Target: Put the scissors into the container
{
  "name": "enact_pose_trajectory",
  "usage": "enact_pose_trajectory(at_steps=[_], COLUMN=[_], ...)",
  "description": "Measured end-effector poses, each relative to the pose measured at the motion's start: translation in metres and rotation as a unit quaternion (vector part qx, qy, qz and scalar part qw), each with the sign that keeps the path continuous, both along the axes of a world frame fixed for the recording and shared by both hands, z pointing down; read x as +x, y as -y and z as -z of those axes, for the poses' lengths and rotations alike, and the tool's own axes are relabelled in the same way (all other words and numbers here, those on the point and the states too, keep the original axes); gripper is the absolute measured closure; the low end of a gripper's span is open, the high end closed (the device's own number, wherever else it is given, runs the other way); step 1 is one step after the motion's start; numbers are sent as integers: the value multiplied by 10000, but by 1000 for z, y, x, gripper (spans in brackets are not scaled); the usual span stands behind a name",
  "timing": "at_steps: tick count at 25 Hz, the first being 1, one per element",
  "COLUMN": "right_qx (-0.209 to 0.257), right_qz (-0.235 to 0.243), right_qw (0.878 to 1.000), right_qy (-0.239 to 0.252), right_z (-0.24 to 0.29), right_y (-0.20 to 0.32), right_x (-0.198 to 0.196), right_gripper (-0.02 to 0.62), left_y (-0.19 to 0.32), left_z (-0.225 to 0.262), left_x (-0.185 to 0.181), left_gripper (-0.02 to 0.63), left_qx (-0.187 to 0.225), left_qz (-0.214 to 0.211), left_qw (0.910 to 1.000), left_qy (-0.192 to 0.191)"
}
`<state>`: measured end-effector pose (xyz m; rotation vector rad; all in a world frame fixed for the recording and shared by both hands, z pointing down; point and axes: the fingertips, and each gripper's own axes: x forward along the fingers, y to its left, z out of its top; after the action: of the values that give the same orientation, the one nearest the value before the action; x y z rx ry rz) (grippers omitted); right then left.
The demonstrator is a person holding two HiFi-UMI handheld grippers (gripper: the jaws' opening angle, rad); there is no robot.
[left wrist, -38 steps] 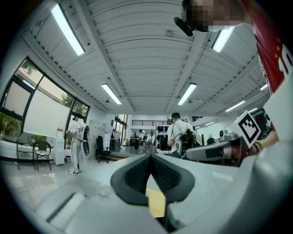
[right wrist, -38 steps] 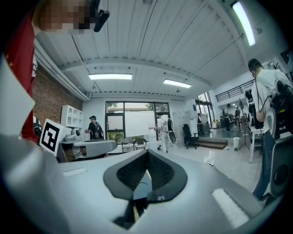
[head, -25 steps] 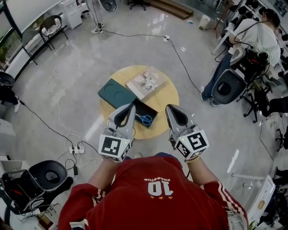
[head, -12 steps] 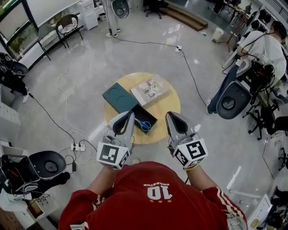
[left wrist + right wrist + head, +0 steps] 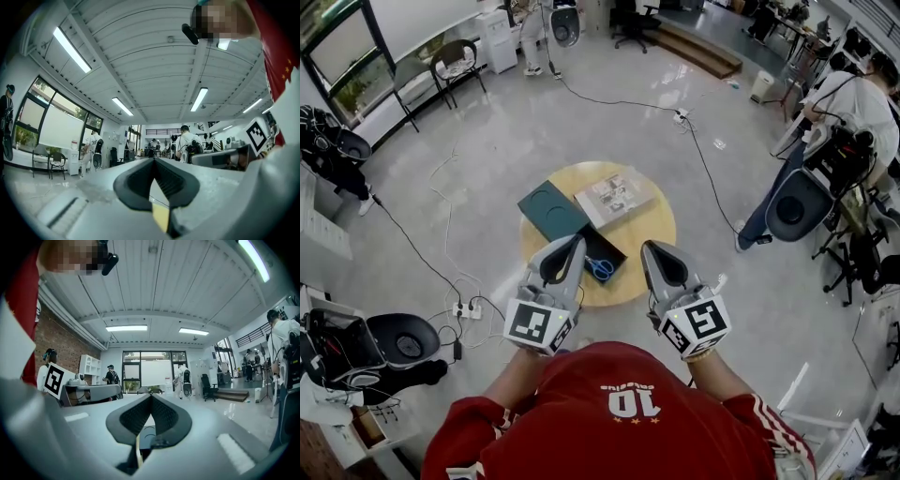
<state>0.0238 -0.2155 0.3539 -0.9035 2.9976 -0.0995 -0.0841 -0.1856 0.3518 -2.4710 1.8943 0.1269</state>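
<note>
Now | blue scissors (image 5: pixel 601 269) inside dark container (image 5: pixel 616 251) | left gripper (image 5: pixel 577 240) closed, empty | right gripper (image 5: pixel 646 247) closed, empty

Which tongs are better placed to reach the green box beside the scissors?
Left, probably: the left tongs hang nearest the green box, while the right tongs sit beyond the scissors. Both are shut.

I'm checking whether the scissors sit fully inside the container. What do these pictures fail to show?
- Head view: the left gripper covers the container's left end.
- Head view: the scissors are too small to see their blades.
- Both gripper views: the shut jaws in front hide the scissors.
</note>
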Motion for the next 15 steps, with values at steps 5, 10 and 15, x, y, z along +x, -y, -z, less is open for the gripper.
enact_pose_trajectory(at_steps=[5, 10, 15], right_qx=[80, 73, 54], right_qz=[26, 7, -5], right_qw=[9999, 9999, 10000], right_qy=[56, 82, 79], right_z=[8, 10, 9], right_y=[0, 5, 1], right_x=[8, 14, 18], right_gripper=[601, 601, 603], left_y=[0, 4, -1], left_z=[6, 8, 9], left_x=[11, 17, 19], left_gripper=[604, 604, 604], left_qx=[22, 27, 33], left_qz=[4, 12, 48], left_qw=[10000, 10000, 10000], left_qy=[40, 57, 48])
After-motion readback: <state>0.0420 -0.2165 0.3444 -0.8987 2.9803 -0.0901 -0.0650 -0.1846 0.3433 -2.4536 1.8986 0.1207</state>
